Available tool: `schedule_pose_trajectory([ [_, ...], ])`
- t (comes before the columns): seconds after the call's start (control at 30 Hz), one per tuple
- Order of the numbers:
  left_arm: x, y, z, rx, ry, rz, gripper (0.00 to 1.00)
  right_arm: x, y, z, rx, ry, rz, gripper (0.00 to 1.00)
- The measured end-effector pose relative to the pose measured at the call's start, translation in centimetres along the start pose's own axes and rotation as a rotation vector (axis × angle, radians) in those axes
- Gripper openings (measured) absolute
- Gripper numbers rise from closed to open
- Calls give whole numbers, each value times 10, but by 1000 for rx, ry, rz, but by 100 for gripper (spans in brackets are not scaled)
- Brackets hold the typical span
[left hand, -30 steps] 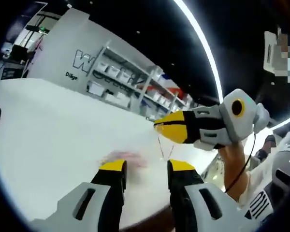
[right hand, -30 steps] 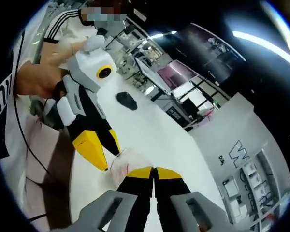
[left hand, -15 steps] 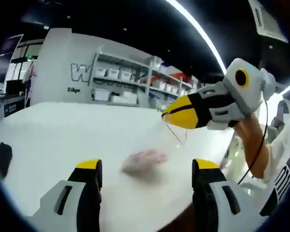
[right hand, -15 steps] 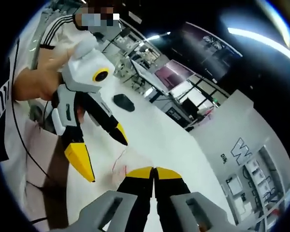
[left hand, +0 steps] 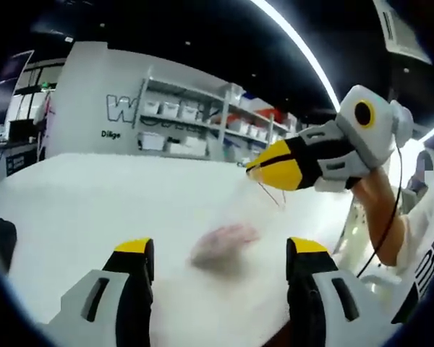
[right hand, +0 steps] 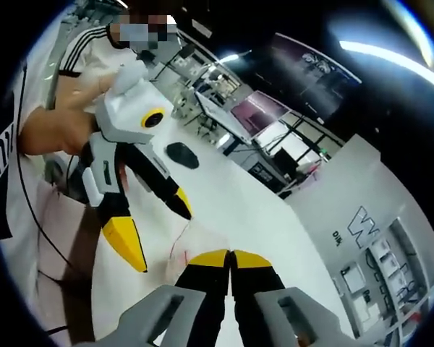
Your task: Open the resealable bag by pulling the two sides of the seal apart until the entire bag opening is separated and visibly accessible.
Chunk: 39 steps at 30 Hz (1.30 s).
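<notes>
The clear resealable bag point(left hand: 224, 244) with pinkish contents hangs low over the white table point(left hand: 94, 188). Its red-lined top edge rises to my right gripper point(left hand: 253, 168), which comes in from the right and is shut on that edge. My left gripper point(left hand: 220, 251) stands open wide, its jaws on either side of the bag and apart from it. In the right gripper view, my right gripper point(right hand: 231, 256) is shut with the bag point(right hand: 190, 237) just left of its tips. The left gripper point(right hand: 163, 238) is open beside the bag.
A small black object point(right hand: 182, 154) lies farther along the table, also seen at the left edge as a dark object point(left hand: 0, 235). Shelves with bins point(left hand: 188, 123) stand behind the table. The person point(right hand: 50, 130) is at the table's near edge.
My left gripper opened wide and let go of the bag about half a second ago. The bag now hangs from the right gripper. Little has moved since then.
</notes>
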<state>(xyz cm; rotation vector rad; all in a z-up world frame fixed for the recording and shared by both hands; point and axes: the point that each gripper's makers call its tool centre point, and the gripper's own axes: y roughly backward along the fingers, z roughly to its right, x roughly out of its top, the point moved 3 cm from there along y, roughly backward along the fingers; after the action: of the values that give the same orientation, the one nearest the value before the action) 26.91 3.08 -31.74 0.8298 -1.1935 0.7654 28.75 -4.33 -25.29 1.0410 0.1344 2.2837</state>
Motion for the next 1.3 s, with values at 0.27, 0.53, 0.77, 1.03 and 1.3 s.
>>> schedule_pose_trajectory([
  [0.27,2,-4,-3,3,6,1,74,0,-1,15,-16,-13,18,0],
  [0.53,5,-6,-6,8,10,5,74,-6,-4,39,-49,-5,10,0],
  [0.77,4,-7,-7,7,11,0,74,-14,-10,57,-79,-1,-9,0],
  [1.03,4,-9,-9,12,11,-4,74,-22,-15,65,-98,-7,-20,0],
  [1.3,1,-9,-11,20,6,-17,74,-31,-24,78,-110,-27,-20,0],
])
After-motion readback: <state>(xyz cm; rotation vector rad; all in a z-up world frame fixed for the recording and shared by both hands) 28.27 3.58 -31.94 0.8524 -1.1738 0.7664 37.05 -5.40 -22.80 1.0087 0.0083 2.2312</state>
